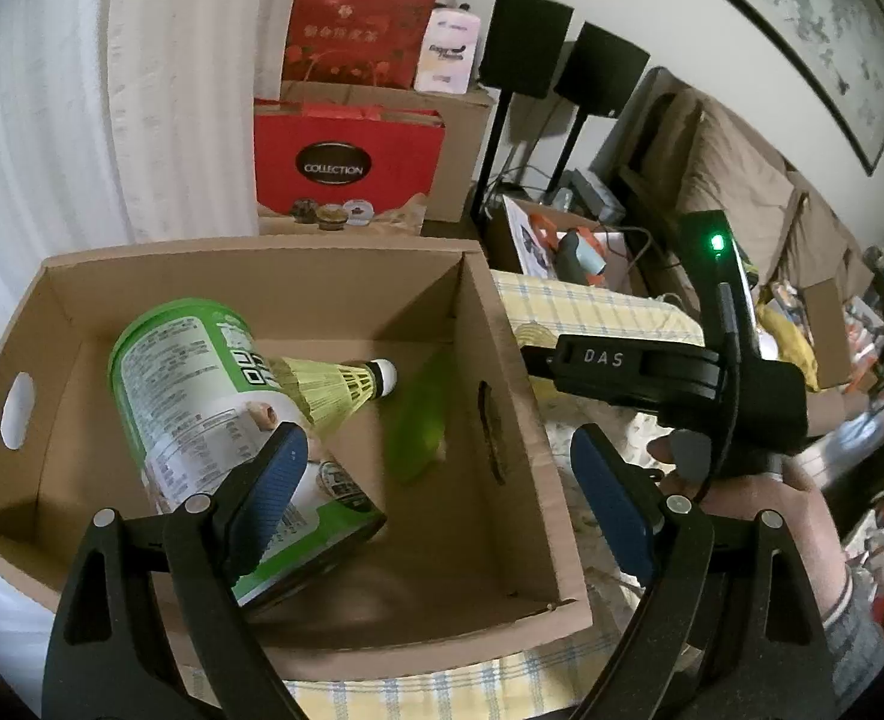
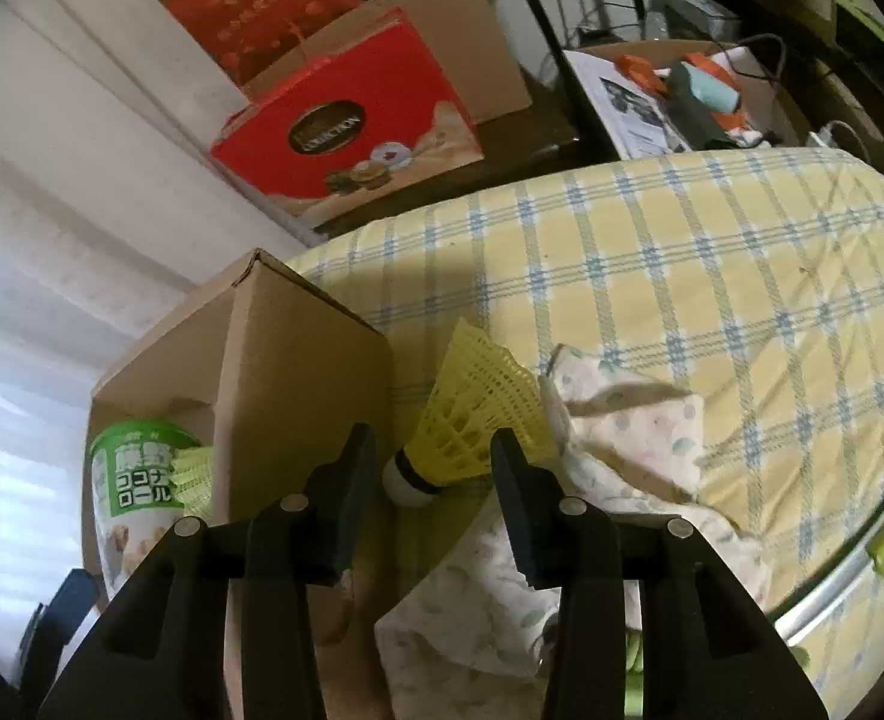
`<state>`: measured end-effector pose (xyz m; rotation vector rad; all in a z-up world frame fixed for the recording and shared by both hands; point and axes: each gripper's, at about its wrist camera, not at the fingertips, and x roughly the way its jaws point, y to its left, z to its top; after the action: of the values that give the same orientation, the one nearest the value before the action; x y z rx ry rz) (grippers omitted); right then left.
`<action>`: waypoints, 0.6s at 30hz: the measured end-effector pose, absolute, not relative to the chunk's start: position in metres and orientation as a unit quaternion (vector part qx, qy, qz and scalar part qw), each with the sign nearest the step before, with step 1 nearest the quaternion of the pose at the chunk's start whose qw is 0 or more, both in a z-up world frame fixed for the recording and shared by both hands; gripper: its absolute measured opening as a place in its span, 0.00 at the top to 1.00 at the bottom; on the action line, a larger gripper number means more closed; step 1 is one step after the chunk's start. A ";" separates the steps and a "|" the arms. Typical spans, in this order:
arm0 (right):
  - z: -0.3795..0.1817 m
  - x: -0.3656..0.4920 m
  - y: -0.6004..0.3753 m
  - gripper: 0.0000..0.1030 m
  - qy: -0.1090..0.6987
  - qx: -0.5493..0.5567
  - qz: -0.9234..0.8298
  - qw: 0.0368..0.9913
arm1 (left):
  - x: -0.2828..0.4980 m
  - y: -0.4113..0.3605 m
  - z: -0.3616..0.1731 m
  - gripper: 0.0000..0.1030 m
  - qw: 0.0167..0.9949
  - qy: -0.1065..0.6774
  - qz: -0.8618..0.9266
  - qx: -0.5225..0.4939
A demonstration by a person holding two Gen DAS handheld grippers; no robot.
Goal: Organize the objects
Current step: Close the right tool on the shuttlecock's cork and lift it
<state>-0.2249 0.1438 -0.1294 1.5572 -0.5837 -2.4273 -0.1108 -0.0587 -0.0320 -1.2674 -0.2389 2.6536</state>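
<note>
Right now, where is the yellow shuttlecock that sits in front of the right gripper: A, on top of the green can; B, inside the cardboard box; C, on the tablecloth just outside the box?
C: the yellow shuttlecock lies on the checked tablecloth, beside the cardboard box wall.

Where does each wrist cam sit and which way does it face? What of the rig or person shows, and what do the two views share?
Left wrist: on the left gripper, jaws open, looking down into the cardboard box holding the green can and a shuttlecock; the right gripper's body and a hand show.
Right wrist: on the right gripper, looking down beside the box at a second shuttlecock between its parted fingers, above the checked cloth.
Shared: box, can, first shuttlecock, red gift box.
</note>
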 end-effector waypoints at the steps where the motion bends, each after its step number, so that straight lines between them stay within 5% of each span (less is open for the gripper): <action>1: -0.128 -0.224 0.143 0.61 -0.186 0.528 -0.823 0.094 | -0.111 -0.060 -0.031 0.15 0.096 -0.083 0.895 -0.427; 18: -0.131 -0.224 0.156 0.46 -0.210 0.530 -0.816 0.093 | -0.109 -0.052 -0.025 0.15 0.107 -0.085 0.897 -0.421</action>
<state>-0.2241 0.1558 -0.1306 1.5716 -0.6240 -2.4226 -0.1094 -0.0520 -0.0249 -1.2395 -0.2509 2.6397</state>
